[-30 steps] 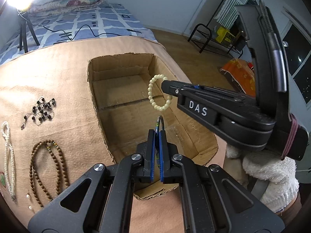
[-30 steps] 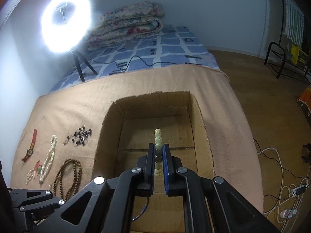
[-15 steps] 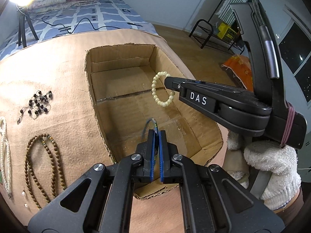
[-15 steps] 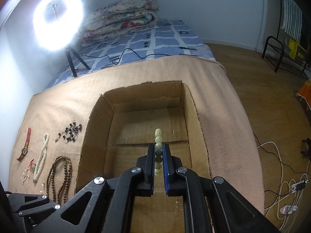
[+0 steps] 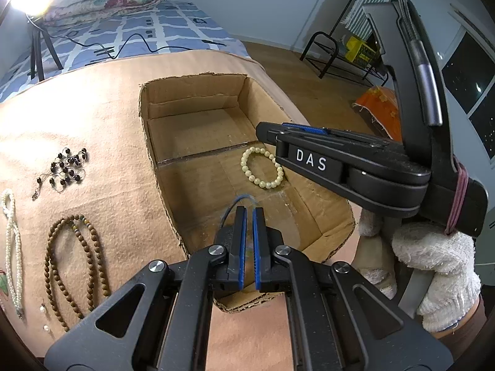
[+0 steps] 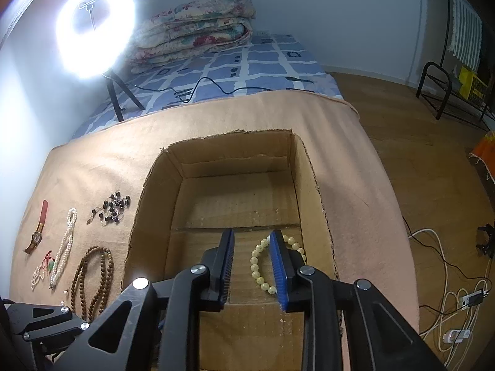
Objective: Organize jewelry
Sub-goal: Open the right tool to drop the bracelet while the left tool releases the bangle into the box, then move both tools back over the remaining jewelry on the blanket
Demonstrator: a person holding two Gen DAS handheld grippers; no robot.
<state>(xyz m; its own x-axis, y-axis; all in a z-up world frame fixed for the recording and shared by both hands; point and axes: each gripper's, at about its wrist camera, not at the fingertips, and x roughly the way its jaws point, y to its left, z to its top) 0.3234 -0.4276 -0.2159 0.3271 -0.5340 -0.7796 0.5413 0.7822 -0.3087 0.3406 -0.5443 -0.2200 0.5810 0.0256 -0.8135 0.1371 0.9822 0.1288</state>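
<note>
A cream bead bracelet (image 5: pixel 261 167) (image 6: pixel 256 266) lies flat on the floor of the open cardboard box (image 5: pixel 191 77) (image 6: pixel 229 133), near its right wall. Above it my right gripper (image 6: pixel 252 235) (image 5: pixel 266 130) hangs over the box with its jaws opening and nothing between the pads; its right finger covers part of the bracelet. My left gripper (image 5: pixel 249 213) is shut on a thin blue cord (image 5: pixel 230 205), whose loop sticks out past the fingertips above the box's near end.
On the tan blanket (image 5: pixel 92 130) left of the box lie a dark bead string (image 5: pixel 65 167) (image 6: pixel 113 207), a brown bead necklace (image 5: pixel 74 259) (image 6: pixel 92 275), a pearl strand (image 5: pixel 12 241) (image 6: pixel 65 241) and a red-strapped watch (image 6: pixel 38 232). A ring light (image 6: pixel 92 27) glares behind.
The right gripper's jaws have parted and the cream bracelet has dropped from them onto the box floor. The left gripper still holds the blue cord in the same place.
</note>
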